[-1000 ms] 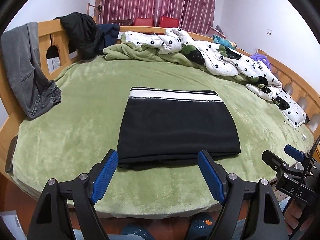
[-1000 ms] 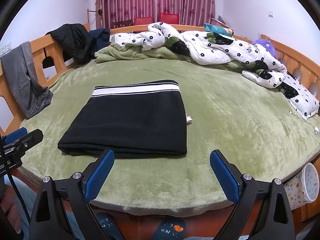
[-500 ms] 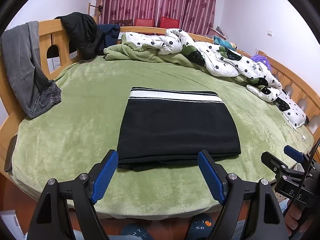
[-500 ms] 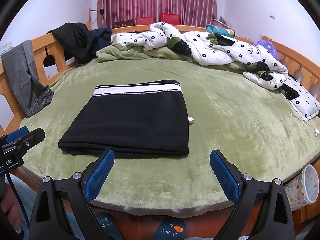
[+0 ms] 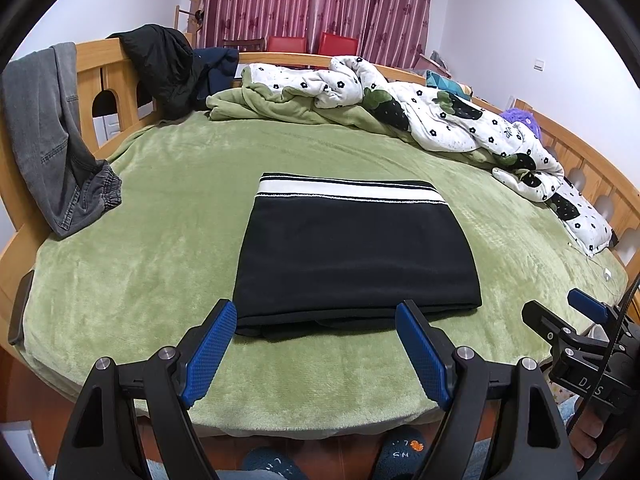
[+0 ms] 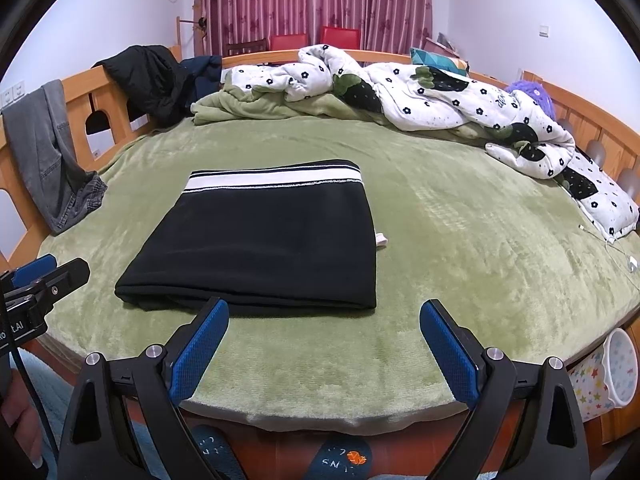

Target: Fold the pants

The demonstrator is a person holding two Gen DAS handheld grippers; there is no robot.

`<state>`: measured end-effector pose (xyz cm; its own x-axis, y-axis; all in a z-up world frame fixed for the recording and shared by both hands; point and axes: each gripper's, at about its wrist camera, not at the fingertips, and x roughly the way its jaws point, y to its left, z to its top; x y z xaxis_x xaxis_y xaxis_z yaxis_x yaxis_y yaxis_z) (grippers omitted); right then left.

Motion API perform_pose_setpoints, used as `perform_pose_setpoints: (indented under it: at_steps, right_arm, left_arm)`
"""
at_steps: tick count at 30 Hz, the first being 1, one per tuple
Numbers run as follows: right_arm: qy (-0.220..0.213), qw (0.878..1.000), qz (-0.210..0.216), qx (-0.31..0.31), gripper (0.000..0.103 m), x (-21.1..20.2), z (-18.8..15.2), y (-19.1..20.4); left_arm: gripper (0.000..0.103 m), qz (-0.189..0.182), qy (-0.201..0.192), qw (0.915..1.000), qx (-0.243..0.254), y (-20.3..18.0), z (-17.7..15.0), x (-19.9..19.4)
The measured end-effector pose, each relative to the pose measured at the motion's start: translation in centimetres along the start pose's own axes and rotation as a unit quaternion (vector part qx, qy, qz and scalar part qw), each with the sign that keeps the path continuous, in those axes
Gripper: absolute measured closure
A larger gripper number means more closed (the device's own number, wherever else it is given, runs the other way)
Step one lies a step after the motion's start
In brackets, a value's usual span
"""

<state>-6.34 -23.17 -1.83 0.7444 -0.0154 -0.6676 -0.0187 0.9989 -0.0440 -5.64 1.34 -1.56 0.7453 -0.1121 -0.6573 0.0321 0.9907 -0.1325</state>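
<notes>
The folded black pants with a white waistband stripe [image 5: 356, 256] lie just ahead of both my tools. My left tool [image 5: 316, 344] is nearer, facing the near edge. Both left and right tool [image 6: 324, 340] gape wide, empty.

Lighting: even, bright indoor light from above, source out of view; white walls evenly lit, no hard glare. Curtains [image 5: 316, 4] drawn, no daylight showing through.

Shadows: soft and short. A thin dark band under the near edge of the folded black pants [image 5: 356, 256]; black fabric shows almost no surface detail. Green bed blanket [image 5: 152, 240] shows faint sheen and patchy nap in the right wrist view.

Focus: sharp across the bed; no motion blur. Blue fingers [image 6: 200, 344] crisp, pad texture legible.

Distortion: strong fisheye in both views; wooden bed frame [image 6: 116, 96] bows, bed edge curves. Black vignette fills all corners.
</notes>
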Motion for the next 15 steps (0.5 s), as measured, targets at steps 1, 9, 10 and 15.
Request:
perform_pose_setpoints:
  at_steps: [1,9,10,15]
  right_arm:
    - [0.000,1.000,-0.001,0.000,0.008,0.00,0.00,0.02]
    - [0.000,1.000,0.000,0.001,0.008,0.01,-0.02,0.04]
    - [0.000,1.000,-0.001,0.001,0.008,-0.03,0.04,0.00]
    - [0.000,1.000,-0.001,0.000,0.008,-0.01,0.03,-0.09]
  left_arm:
    - [0.023,0.000,0.000,1.0000,0.000,0.01,0.00,0.02]
    - [0.023,0.000,0.001,1.0000,-0.001,-0.14,-0.06,-0.02]
    - [0.023,0.000,0.000,1.0000,-0.001,-0.18,-0.05,-0.02]
    - [0.023,0.000,0.001,1.0000,-0.001,-0.20,-0.09,-0.04]
